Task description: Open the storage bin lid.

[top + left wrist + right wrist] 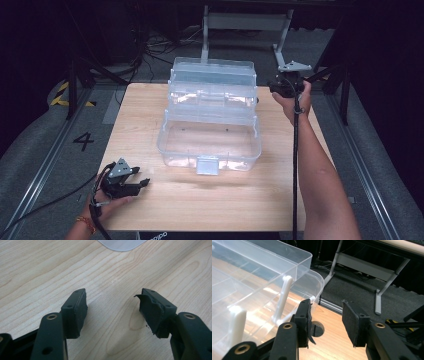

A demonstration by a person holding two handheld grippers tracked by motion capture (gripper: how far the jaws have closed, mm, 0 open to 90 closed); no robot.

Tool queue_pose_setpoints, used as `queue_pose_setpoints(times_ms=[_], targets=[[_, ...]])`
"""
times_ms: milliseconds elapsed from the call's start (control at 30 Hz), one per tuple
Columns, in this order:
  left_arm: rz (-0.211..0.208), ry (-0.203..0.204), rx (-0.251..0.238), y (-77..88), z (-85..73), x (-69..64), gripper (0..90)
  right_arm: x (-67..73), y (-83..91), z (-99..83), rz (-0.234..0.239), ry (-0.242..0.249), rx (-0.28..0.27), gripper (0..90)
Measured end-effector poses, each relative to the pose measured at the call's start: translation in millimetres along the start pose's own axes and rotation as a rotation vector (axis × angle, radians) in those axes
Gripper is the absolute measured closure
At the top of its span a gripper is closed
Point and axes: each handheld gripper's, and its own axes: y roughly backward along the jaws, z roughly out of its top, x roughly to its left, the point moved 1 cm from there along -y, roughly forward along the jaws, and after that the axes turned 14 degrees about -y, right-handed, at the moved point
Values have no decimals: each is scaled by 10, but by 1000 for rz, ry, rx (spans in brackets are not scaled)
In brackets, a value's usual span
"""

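Observation:
A clear plastic tool box (210,142) stands open in the middle of the wooden table (200,205), its stepped trays (212,95) fanned out toward the back and its front latch (207,165) hanging down. My left gripper (143,182) rests at the table's front left corner, open, with only bare wood between its jaws (112,300); the latch's rounded tip (121,245) shows beyond them. My right gripper (274,88) is at the box's back right end, open and holding nothing (325,307). Its left pad (305,315) sits close beside the clear tray wall (262,277) and a white hinge arm (283,297).
A round hole (317,329) pierces the tabletop just past the right gripper's jaws. Grey metal frame legs (245,22) stand behind the table, with cables (150,47) on the dark floor. A floor mark "4" (83,141) and yellow-black tape (62,93) lie left.

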Motion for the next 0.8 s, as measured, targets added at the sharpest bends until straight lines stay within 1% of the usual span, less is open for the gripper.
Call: queue_pose_setpoints(times_ms=[67, 133, 167, 233, 267, 333, 367, 433, 567, 633, 667, 733, 800], targets=[[4, 1, 1, 0, 1, -2, 389, 1, 58, -13, 1, 3, -2, 590], [10, 3, 3, 1, 1, -8, 384, 7, 117, -29, 5, 18, -3, 580], [12, 3, 4, 2, 1, -11, 384, 10, 140, -35, 12, 12, 9, 578], [15, 0, 6, 4, 1, -10, 384, 23, 189, -63, 14, 35, 8, 584], [16, 6, 5, 3, 1, -11, 381, 25, 216, -80, 18, 40, 6, 584], [12, 17, 3, -2, 0, -11, 374, 22, 240, -112, 25, 40, 9, 580], [15, 12, 7, 0, 3, -7, 371, 21, 252, -125, 23, 41, 22, 570], [21, -2, 9, -5, 7, 5, 365, 10, 290, -157, 33, 40, 19, 568], [18, 0, 8, -8, 8, 3, 360, 7, 347, -217, 54, 50, 21, 552], [18, 0, 8, -8, 8, 4, 361, 3, 374, -239, 77, 32, 34, 541], [17, 2, 8, -9, 8, 2, 361, 2, 398, -256, 80, 38, 23, 539], [17, 2, 8, -9, 8, 2, 360, 7, 426, -286, 79, 61, 29, 530], [17, 2, 8, -9, 8, 2, 360, 15, 443, -313, 83, 67, 33, 519]])
